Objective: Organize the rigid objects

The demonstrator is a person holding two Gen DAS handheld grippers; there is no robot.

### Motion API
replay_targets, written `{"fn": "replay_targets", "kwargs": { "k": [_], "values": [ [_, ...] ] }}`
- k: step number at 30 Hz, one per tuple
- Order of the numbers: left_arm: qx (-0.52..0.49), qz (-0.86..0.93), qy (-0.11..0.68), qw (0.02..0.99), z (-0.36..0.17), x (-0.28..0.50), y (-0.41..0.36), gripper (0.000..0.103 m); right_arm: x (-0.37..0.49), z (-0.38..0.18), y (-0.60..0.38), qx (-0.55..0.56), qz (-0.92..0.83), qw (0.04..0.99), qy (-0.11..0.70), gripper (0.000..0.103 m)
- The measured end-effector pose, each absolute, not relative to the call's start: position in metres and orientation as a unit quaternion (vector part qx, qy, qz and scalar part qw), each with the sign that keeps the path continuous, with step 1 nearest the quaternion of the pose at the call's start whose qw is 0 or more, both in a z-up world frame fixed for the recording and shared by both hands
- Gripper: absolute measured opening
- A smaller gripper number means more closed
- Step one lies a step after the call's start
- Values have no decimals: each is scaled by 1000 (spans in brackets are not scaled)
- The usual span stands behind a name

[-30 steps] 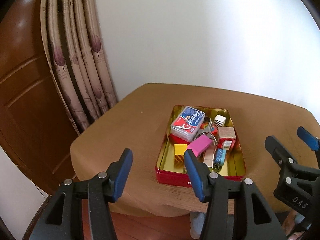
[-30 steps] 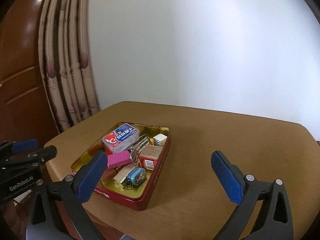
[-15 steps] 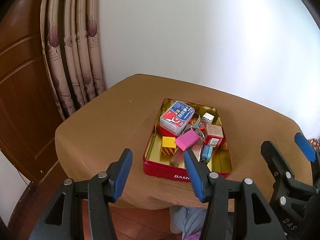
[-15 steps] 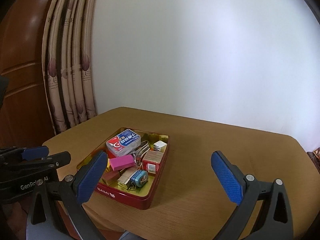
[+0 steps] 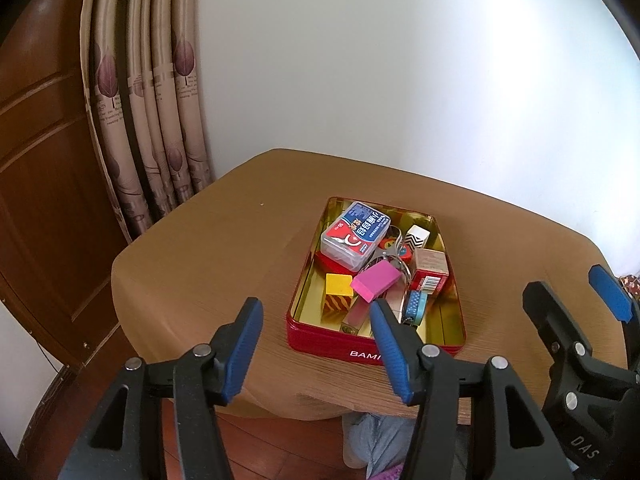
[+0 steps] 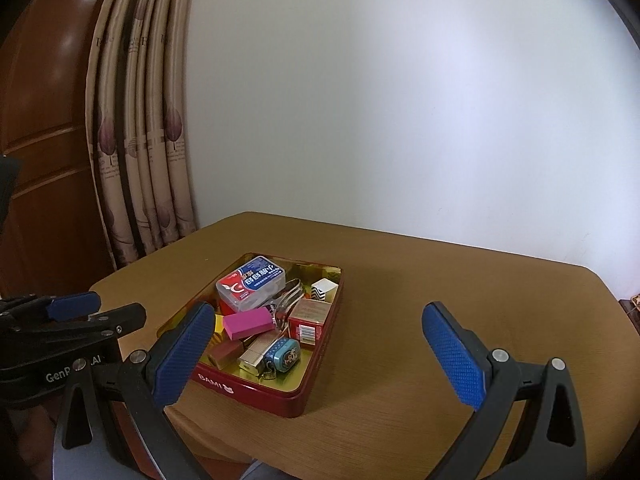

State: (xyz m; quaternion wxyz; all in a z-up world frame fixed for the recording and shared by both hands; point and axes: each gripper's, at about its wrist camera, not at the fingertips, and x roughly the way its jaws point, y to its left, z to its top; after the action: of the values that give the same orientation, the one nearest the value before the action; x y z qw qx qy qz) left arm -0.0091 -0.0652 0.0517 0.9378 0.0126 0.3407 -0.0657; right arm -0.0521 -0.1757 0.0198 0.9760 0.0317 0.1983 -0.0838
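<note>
Both the left gripper (image 5: pixel 316 318) and right gripper (image 6: pixel 320 334) have pulled back, spread wide and empty, leaving the rectangular red metal tin (image 6: pixel 256 388) of small boxes on the round brown table (image 6: pixel 440 280), apparently untouched, sorting unstarted

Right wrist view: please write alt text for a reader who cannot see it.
An open red tin full of small items, among them a pink block and a blue-labelled plastic box, sits on a brown table. The open right hand-held gripper frames it from the foreground, the left hand-held gripper at the left edge.
</note>
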Motion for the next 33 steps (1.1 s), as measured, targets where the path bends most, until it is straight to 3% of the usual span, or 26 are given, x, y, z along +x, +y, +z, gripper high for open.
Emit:
{"fn": "replay_targets", "kwargs": {
  "k": [15,18,22,33],
  "values": [
    [35,-52,318,946,57,-16,-70,59,-53,17,-173,29,-85,975,203,103],
    [33,-56,315,947,58,-16,-69,63,-55,17,-174,32,-87,975,203,103],
    [32,-52,298,953,62,-20,-68,78,-54,18,-175,35,-97,973,204,103],
    [23,-57,296,953,63,-19,-67,79,-57,23,-176,45,-98,975,193,103]
  ]
}}
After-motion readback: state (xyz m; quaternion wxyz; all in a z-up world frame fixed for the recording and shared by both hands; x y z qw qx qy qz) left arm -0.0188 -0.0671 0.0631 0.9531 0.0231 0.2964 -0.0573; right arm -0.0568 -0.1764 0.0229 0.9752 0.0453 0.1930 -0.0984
